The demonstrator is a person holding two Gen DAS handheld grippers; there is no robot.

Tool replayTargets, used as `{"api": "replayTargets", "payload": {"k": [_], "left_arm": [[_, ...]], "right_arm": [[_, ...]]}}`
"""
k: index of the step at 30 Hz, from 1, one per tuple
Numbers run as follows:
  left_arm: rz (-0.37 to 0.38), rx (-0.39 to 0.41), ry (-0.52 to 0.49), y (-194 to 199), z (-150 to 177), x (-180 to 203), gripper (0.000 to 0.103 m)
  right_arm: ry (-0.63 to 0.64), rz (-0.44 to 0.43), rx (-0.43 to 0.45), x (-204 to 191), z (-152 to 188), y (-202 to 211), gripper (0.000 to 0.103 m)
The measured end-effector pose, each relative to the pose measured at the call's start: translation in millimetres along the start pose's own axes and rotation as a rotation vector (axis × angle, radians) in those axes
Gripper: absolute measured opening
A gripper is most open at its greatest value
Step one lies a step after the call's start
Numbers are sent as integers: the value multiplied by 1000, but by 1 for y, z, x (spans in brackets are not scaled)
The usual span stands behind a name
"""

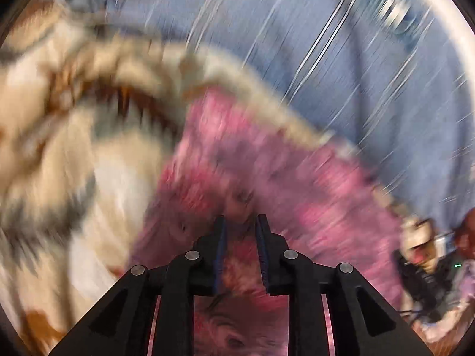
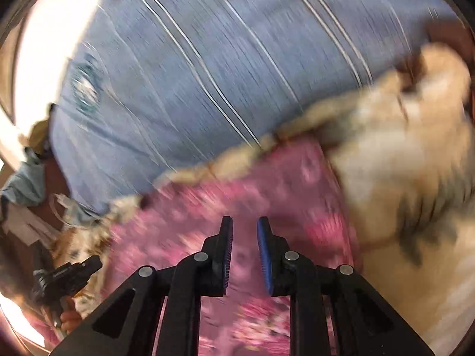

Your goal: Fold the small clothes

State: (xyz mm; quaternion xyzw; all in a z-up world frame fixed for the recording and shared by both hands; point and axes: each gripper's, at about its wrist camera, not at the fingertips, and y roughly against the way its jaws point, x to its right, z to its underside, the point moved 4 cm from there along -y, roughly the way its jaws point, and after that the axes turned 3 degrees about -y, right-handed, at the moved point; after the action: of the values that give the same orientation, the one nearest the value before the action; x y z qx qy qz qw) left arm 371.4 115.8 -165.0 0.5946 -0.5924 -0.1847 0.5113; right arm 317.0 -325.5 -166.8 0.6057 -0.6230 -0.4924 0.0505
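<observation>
Left wrist view: heavily blurred. Left claw [image 1: 241, 221] low in the middle, jaws narrowly parted with a visible gap and nothing pinched between the pads, hovering over a pink floral garment [image 1: 267, 160]. Pink garment spread from the near middle out to the right, lying on a beige patterned blanket [image 1: 59, 148] that fills the left side. Far behind, a blue striped sheet [image 1: 341, 59]. At the right edge, the right claw [image 1: 421, 270], dark and smeared, beside the garment's right end; its jaws impossible to read from here.

Right wrist view: equally blurred. Right claw [image 2: 245, 222] low in the middle, jaws a little apart, empty, directly above the pink floral garment [image 2: 207, 207]. Beige patterned blanket [image 2: 409, 163] to the right, blue striped sheet [image 2: 207, 74] on the far side. At the near left, the left claw [image 2: 68, 276], possibly touching the cloth's left edge.
</observation>
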Motion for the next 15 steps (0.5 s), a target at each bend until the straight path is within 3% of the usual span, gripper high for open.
{"api": "replayTargets", "payload": {"k": [1,3,4,6,7,8,9,10,13,15], "left_arm": [[-16,31,-14,0,2,2,19],[-42,60,-68,13,2,11,20],[-15,55,-90,20,0,14,20],[52,88,-82,40,-3,10,22],[79,99,-76,50,-6,5,30],[98,113,-54,62,-9,-4,37],[107,112,-29,73,-12,-16,50],[122,113,-13,79,-13,-27,54],[160,87,15,100,-14,-60,54],[141,76,38,105,-16,-83,54]], "right_arm": [[-32,11,-10,10,4,-6,11],[-73,5,22,16,4,3,14],[-73,15,19,14,4,6,19],[-24,28,43,-2,8,22,21],[0,23,46,-10,12,29,26],[31,13,48,-24,21,33,29],[73,9,53,-39,32,40,36],[105,11,51,-50,42,44,41],[228,4,-2,-94,88,37,43],[312,-1,-57,-121,118,26,43]]}}
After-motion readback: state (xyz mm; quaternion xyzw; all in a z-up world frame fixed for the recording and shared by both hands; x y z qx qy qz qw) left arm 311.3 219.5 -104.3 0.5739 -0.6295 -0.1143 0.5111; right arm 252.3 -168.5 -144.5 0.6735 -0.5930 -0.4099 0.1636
